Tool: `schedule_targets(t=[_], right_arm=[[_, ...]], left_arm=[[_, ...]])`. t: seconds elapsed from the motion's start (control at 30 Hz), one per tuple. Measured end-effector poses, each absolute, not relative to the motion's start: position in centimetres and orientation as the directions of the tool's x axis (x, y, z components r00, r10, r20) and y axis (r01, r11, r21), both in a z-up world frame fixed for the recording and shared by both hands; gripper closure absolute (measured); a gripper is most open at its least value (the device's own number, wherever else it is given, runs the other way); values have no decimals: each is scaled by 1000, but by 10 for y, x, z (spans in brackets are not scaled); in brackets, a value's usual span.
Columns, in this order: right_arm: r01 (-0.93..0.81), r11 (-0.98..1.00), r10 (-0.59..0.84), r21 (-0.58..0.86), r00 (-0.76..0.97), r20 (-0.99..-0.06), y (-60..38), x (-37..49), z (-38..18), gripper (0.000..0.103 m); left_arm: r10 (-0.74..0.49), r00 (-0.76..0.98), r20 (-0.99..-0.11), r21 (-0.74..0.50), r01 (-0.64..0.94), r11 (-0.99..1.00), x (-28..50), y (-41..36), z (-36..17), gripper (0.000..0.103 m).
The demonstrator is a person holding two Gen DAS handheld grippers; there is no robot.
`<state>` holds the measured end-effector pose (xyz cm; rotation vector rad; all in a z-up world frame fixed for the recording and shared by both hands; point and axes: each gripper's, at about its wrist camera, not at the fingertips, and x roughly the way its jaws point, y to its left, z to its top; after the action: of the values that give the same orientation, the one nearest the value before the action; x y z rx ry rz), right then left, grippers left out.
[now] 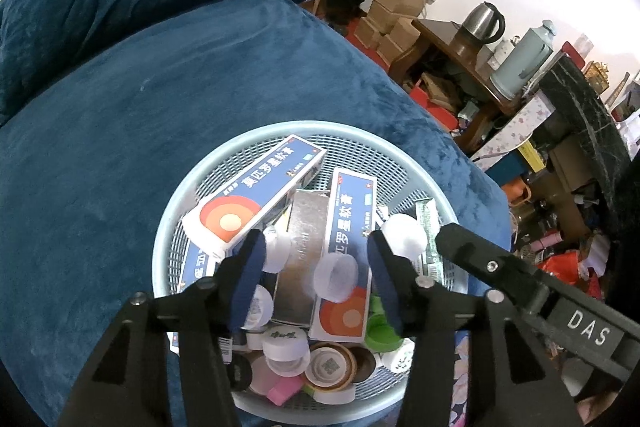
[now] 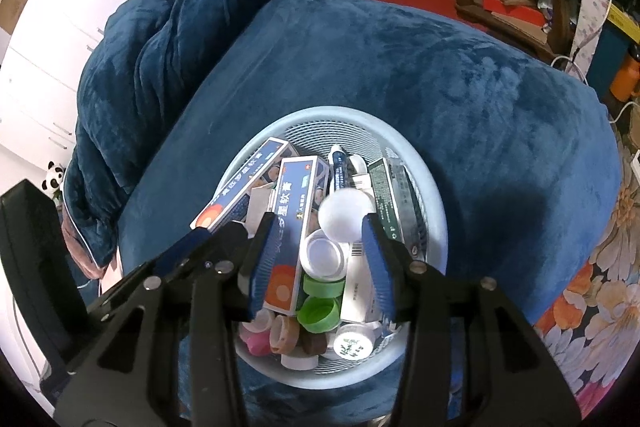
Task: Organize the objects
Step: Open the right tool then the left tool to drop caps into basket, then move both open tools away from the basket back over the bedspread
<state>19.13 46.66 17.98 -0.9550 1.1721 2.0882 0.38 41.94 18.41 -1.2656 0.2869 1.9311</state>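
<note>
A light blue mesh basket (image 1: 188,187) (image 2: 430,187) sits on a blue plush blanket. It holds blue ointment boxes (image 1: 256,193) (image 2: 298,195), a silver box (image 1: 302,255), a green box (image 2: 386,195), a tube (image 2: 338,167), white caps (image 1: 335,277) (image 2: 324,255), green caps (image 2: 318,313) and several small jars. My left gripper (image 1: 316,267) hovers open over the basket, a white cap and the boxes below its gap. My right gripper (image 2: 318,255) is open above the caps. A white round cap (image 2: 346,213) lies near its right finger; the right gripper's tip also shows in the left wrist view (image 1: 452,239).
The blue blanket (image 1: 160,87) covers the bed, with a bunched quilt (image 2: 160,47) behind. A wooden table (image 1: 452,43) with a kettle (image 1: 482,19) and thermos (image 1: 524,59), cardboard boxes (image 1: 392,15) and floor clutter stand to the right. A floral sheet (image 2: 600,287) lies at right.
</note>
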Motion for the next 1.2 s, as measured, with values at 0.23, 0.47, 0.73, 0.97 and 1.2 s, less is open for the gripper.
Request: schedule_targets(t=[0.23,0.47,0.73,0.97,1.2], right_arm=[[-770,-432,138,469,-571,-809,473,196,179,37],[-799,-438,182,411,-527,-830,474,198,180,2],[-808,-466,196,360,-491,-849,472,193,180,0],[-798,-483,193,360,-497,-846,470,190,181,0],[-797,-487,190,357,-496,-847,468,188,181,0]], left_arm=[[457,-236,-858,-179,-695,-696,-2,415,187,18],[440,-279,-854,-140,-690,-710,-10,404,193,1],[414,-308,-857,-93,-697,-711,-9,397,194,1],[410,-315,-856,-86,-694,-714,-9,391,197,1],[403,-315,-859,-80,-696,-713,-9,389,198,1]])
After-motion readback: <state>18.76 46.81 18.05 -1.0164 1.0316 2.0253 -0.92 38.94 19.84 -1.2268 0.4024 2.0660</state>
